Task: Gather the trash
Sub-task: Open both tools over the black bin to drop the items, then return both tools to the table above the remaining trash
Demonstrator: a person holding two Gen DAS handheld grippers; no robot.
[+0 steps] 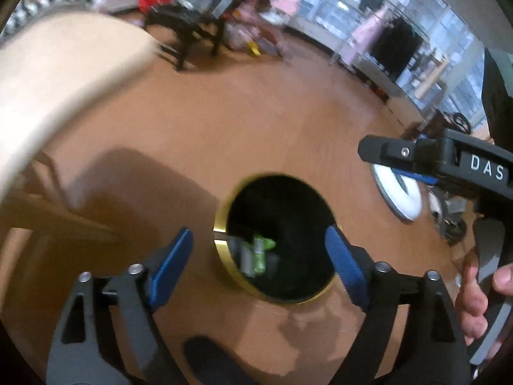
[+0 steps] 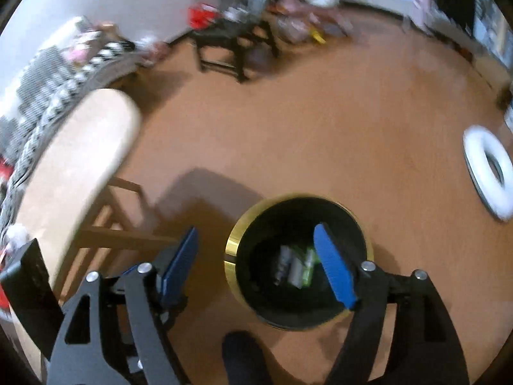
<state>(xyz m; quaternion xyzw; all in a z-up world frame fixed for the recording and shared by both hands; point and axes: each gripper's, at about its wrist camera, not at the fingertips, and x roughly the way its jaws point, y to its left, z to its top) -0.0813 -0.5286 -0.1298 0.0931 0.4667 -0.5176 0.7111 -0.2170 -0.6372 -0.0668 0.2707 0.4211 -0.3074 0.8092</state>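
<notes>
A black round trash bin with a gold rim (image 1: pixel 221 250) (image 2: pixel 231 256) stands on the wooden floor below both grippers. Green and grey wrappers (image 1: pixel 258 255) (image 2: pixel 296 266) lie at its bottom. My left gripper (image 1: pixel 259 266) is open and empty, held above the bin. My right gripper (image 2: pixel 259 263) is open and empty, also above the bin. The right gripper also shows side-on at the right of the left wrist view (image 1: pixel 416 160), with a hand on its handle.
A light wooden table (image 1: pixel 64 80) (image 2: pixel 77 160) stands to the left of the bin. A white ring-shaped object (image 1: pixel 397 192) (image 2: pixel 490 173) lies on the floor to the right. A black chair (image 1: pixel 189 29) (image 2: pixel 231 48) and clutter stand at the far wall.
</notes>
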